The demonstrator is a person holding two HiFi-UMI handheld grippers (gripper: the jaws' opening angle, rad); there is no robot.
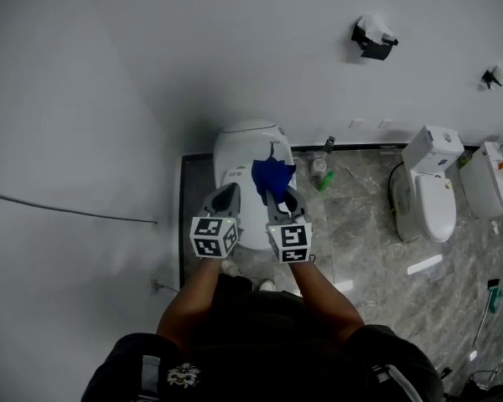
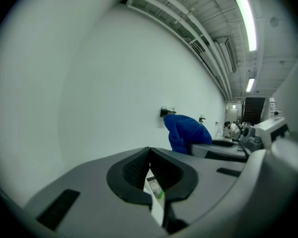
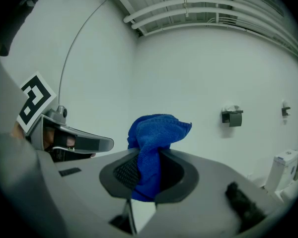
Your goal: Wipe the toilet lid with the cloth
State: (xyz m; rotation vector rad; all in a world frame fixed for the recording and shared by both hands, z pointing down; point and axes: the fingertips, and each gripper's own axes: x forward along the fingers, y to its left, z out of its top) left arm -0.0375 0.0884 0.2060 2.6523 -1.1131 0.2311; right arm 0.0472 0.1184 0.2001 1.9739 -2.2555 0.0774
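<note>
In the head view a white toilet (image 1: 239,153) with its lid down stands against the wall, below both grippers. My right gripper (image 1: 280,196) is shut on a blue cloth (image 1: 272,176), which bunches up past the fingertips and hangs over the lid. From the right gripper view, the cloth (image 3: 154,143) fills the gap between that gripper's (image 3: 148,157) jaws. My left gripper (image 1: 228,191) is held just left of it at the same height. Its (image 2: 149,151) jaws are shut with nothing between them. The cloth (image 2: 186,132) shows to its right.
Two more white toilets (image 1: 432,191) (image 1: 486,178) stand to the right on the grey marble floor. A green bottle (image 1: 325,180) and a small container lie beside the first toilet. A paper holder (image 1: 373,38) hangs on the wall. The person's feet are in front of the bowl.
</note>
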